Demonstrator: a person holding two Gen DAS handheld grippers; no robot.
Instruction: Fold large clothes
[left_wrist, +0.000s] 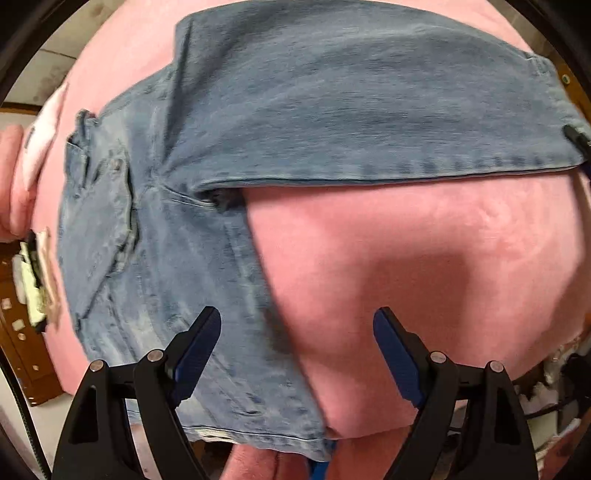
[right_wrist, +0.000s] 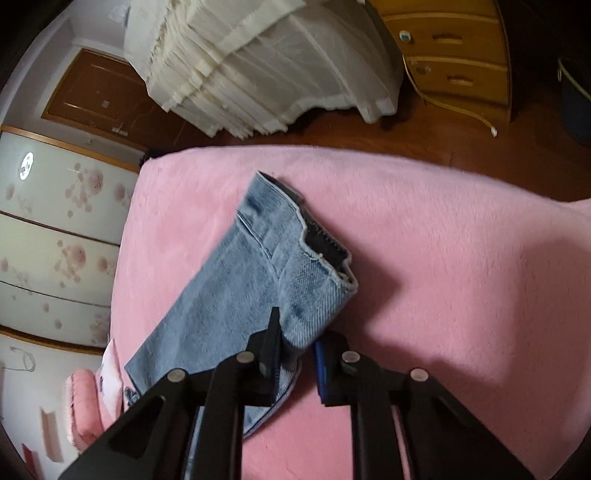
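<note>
Blue jeans (left_wrist: 258, 122) lie on a pink blanket (left_wrist: 424, 258), waist at the left, one leg stretching right and one leg running down toward me. My left gripper (left_wrist: 297, 332) is open above the near leg and the blanket, holding nothing. In the right wrist view my right gripper (right_wrist: 299, 339) is shut on the jeans leg (right_wrist: 258, 280) near its hem, which lifts off the pink blanket (right_wrist: 443, 258). The right gripper's tip also shows in the left wrist view (left_wrist: 576, 138) at the far leg's end.
A pile of cream netting (right_wrist: 258, 66) lies on the wooden floor beyond the bed. A wooden drawer unit (right_wrist: 454, 55) stands at the back right. A flowered wardrobe (right_wrist: 55, 240) is to the left. A pink pillow (left_wrist: 14, 177) lies at the bed's left edge.
</note>
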